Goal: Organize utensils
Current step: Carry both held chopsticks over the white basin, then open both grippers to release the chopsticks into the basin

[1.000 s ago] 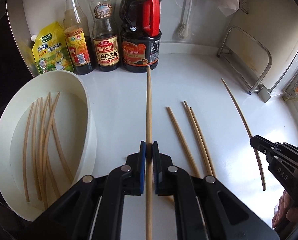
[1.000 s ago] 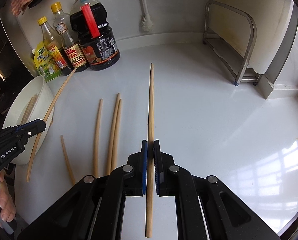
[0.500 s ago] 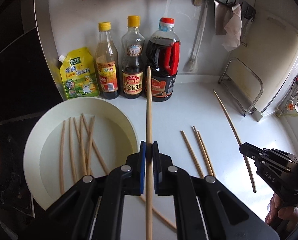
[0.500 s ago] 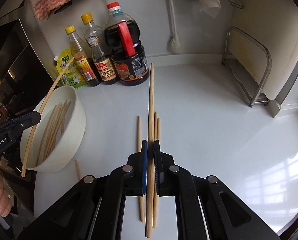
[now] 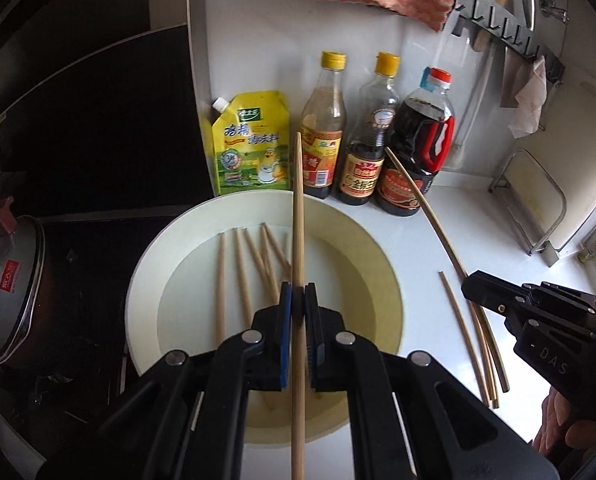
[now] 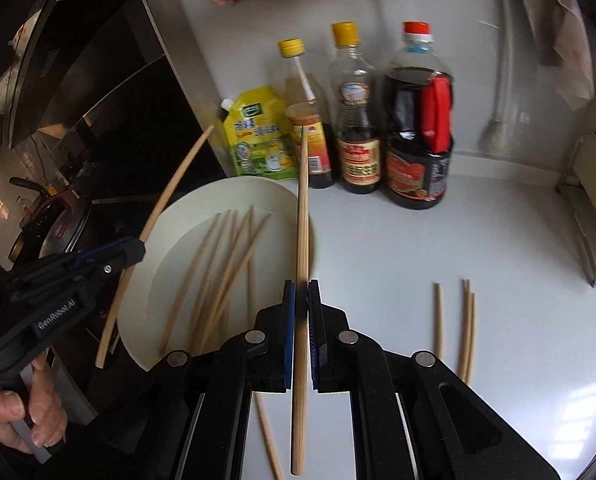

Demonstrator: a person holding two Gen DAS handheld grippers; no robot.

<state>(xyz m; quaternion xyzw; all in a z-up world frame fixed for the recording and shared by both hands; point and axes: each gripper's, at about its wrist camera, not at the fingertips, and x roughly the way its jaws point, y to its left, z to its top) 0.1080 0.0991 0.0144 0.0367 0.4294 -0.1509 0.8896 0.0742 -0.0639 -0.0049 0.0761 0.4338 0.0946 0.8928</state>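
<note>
White counter (image 6: 438, 240): left gripper (image 5: 298, 300) and right gripper (image 6: 301, 300) each clamped one chopstick (image 5: 298, 208) mid-shaft over bowl (image 5: 378, 256); light, stiff, slippery sticks.

Both views are lit by daylight; a window reflection is seen as glare on the white counter (image 6: 498, 380) at 4 o'clock in the right wrist view. The 9 o'clock side is left dim. Motion blur is noted on the bottles (image 6: 418, 120). Straight lines are bowed toward the vignetted fisheye edges.
</note>
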